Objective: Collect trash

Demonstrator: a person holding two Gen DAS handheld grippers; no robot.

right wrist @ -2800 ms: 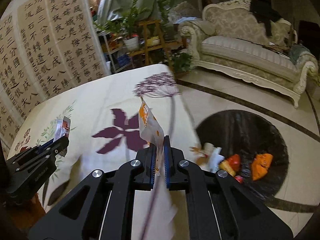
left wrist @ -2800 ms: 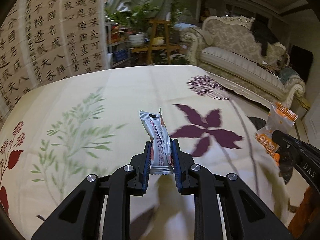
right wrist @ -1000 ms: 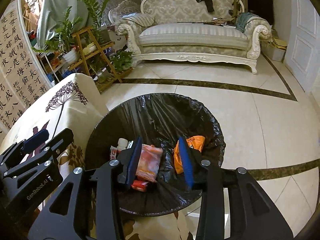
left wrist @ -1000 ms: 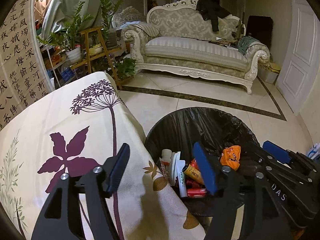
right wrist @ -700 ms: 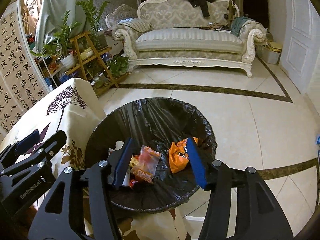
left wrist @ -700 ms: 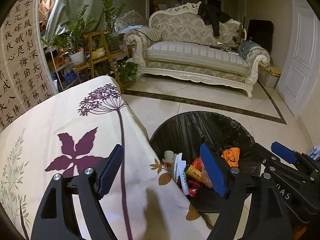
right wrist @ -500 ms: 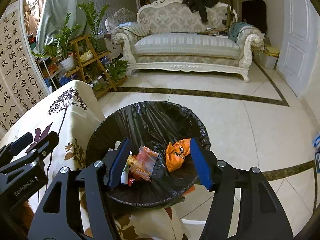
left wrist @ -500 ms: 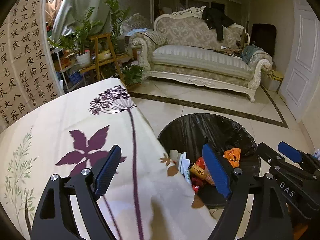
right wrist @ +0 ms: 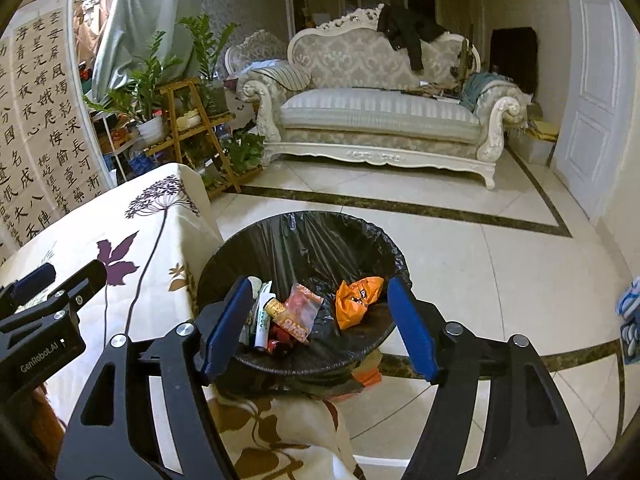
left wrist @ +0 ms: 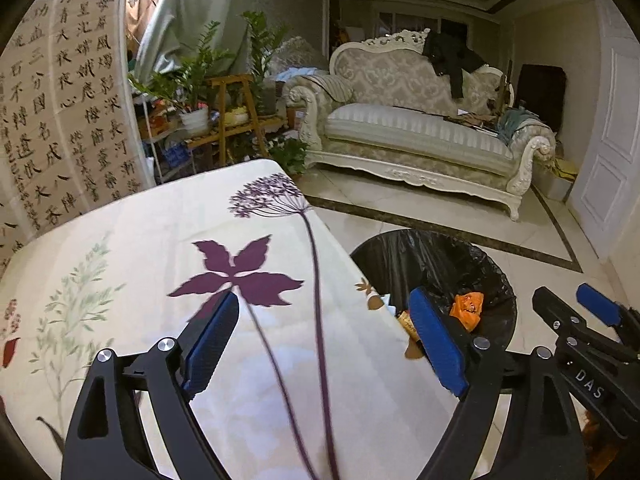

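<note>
Both grippers are hanging empty here: the left gripper, low in its frame, is spreading its jaws wide over the floral tablecloth with nothing between them, and the right gripper is opening too, its blue pads framing the black-lined bin at centre frame. Down in that bin an orange wrapper and a clear red-printed wrapper are lying among other scraps (a white tube as well), so that trash is looking delivered. The stretch of cloth in view is showing no litter, though whether more is waiting elsewhere I cannot tell.
</note>
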